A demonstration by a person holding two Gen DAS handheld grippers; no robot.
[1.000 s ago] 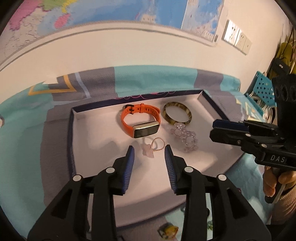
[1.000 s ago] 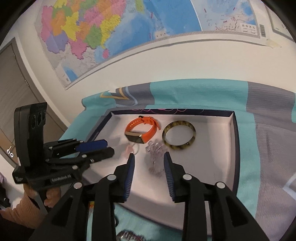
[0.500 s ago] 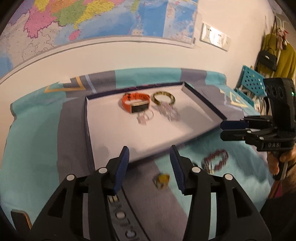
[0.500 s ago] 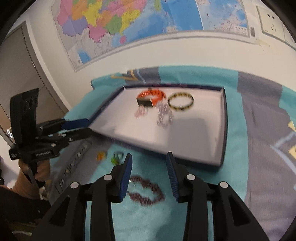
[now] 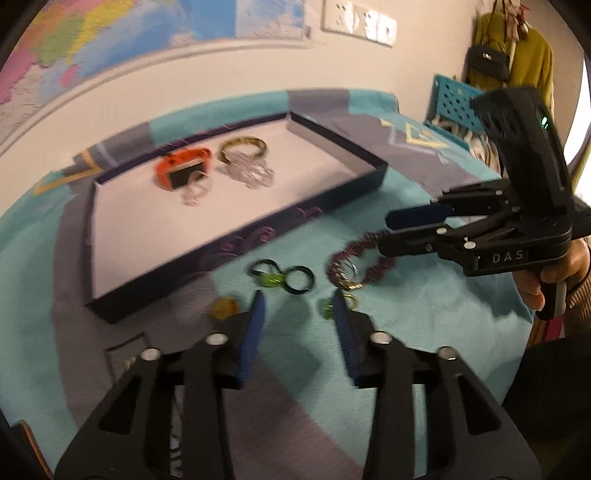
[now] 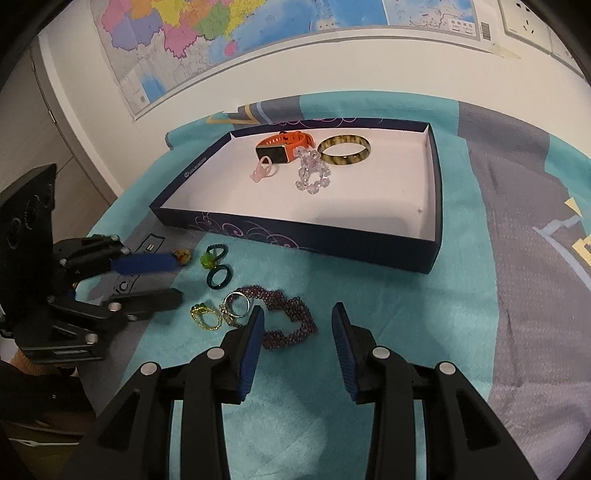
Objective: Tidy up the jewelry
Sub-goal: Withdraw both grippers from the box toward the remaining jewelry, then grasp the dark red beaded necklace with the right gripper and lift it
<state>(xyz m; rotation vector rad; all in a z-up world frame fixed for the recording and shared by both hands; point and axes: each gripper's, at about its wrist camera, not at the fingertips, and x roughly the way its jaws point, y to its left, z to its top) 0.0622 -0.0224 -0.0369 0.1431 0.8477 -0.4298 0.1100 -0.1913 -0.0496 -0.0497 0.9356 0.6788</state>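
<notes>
A dark blue tray [image 6: 321, 242] with a white floor holds an orange watch band [image 6: 284, 146], a yellow-brown bangle [image 6: 344, 150], a clear bead bracelet [image 6: 312, 173] and a pink ring [image 6: 263, 170]. On the cloth in front of it lie a purple bead bracelet [image 6: 291, 319], a dark green ring [image 6: 219, 277], a green-stone ring [image 6: 212, 254], gold and silver rings [image 6: 221, 312] and an amber piece [image 6: 183, 255]. My right gripper [image 6: 297, 328] is open just above the purple bracelet. My left gripper [image 5: 297, 314] is open near the dark ring [image 5: 300, 279].
A teal and grey cloth [image 6: 480, 295] covers the table. A wall with a map [image 6: 221, 29] stands behind the tray. A blue crate [image 5: 458, 99] and hanging clothes [image 5: 517, 62] are at the far right in the left wrist view.
Both grippers have pulled back from over the tray to the cloth in front of it, above the loose rings and the purple bracelet. Both stay open and empty.
</notes>
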